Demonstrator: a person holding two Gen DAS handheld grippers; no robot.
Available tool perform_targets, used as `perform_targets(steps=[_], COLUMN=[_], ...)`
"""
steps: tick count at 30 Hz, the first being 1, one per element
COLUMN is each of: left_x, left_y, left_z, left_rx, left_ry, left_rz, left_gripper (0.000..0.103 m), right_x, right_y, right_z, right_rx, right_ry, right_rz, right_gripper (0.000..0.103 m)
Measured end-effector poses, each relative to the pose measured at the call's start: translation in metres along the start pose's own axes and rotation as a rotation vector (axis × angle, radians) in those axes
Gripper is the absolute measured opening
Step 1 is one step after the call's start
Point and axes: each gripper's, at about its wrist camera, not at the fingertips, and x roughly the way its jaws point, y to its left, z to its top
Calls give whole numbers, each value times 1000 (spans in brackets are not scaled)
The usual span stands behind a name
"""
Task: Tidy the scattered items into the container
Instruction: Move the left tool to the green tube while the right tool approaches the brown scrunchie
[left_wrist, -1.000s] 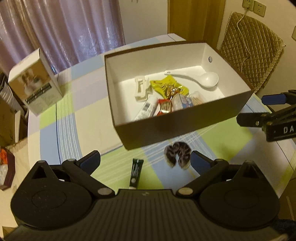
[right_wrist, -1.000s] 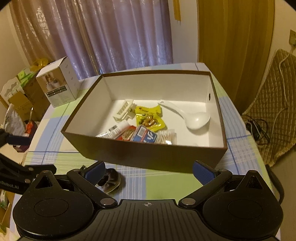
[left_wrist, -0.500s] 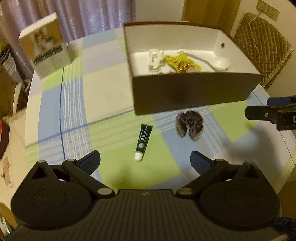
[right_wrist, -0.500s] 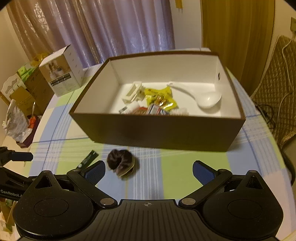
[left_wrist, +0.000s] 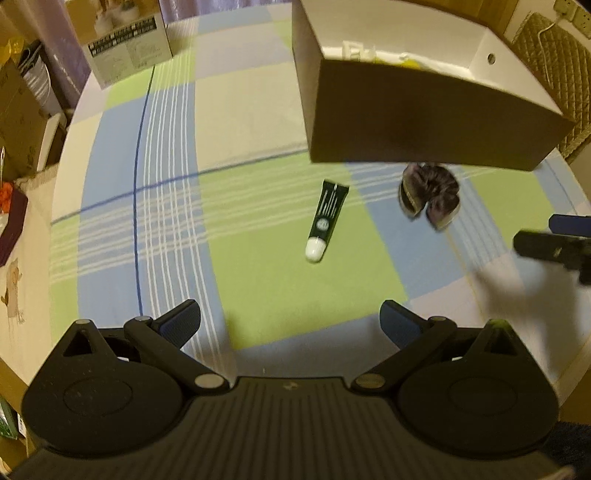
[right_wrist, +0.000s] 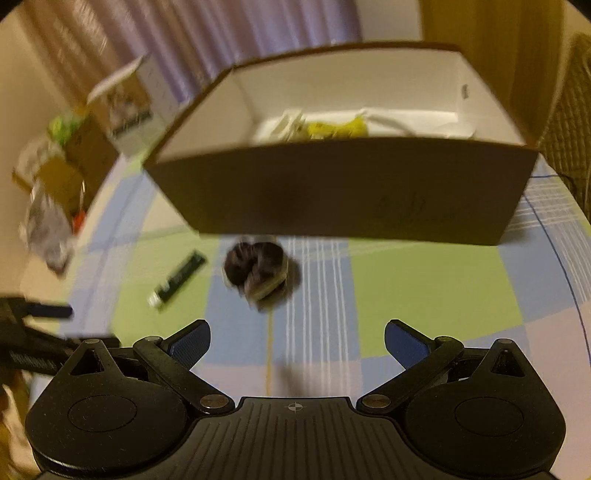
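Observation:
A brown cardboard box (left_wrist: 424, 125) (right_wrist: 343, 192) with a white inside stands on the checked tablecloth and holds several small items. In front of it lie a dark green tube with a white cap (left_wrist: 327, 219) (right_wrist: 177, 278) and a dark scrunchie (left_wrist: 428, 195) (right_wrist: 258, 271). My left gripper (left_wrist: 290, 325) hovers open above the cloth, below the tube. My right gripper (right_wrist: 297, 341) is open too, just short of the scrunchie; it also shows at the right edge of the left wrist view (left_wrist: 554, 243). Both hold nothing.
A white product carton (left_wrist: 125, 40) (right_wrist: 127, 107) stands at the far left of the table. Cardboard boxes and clutter (right_wrist: 55, 177) sit beyond the table's left edge. A quilted chair (left_wrist: 554, 62) is behind the box on the right.
Both grippers have pulled back and lowered toward the table. The box now looks higher and farther in each view, and the tube and scrunchie have come fully into sight. Both stay open.

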Motion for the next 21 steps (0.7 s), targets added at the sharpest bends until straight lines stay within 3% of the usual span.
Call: perform_targets(steps=[6,10,15,21], left_x=[6,10,14,23], left_y=[5,9,2,1], left_z=[-1,-1,6,18], left_rx=[8,19,109,142], left_ry=[-17,-33,-76,-79], left_rz=[-11,-28,-30,-48], left_gripper=[102,101,91,91], right_x=[21,27,34,34], right_y=[5,5,4,4], right_z=[-7,-3,11,20], right_rx=[-56,-30,-20,-43], right_ry=[43,29,-5,-50], right_rz=[-18,6,2,5], right_gripper=[103,103,103,103])
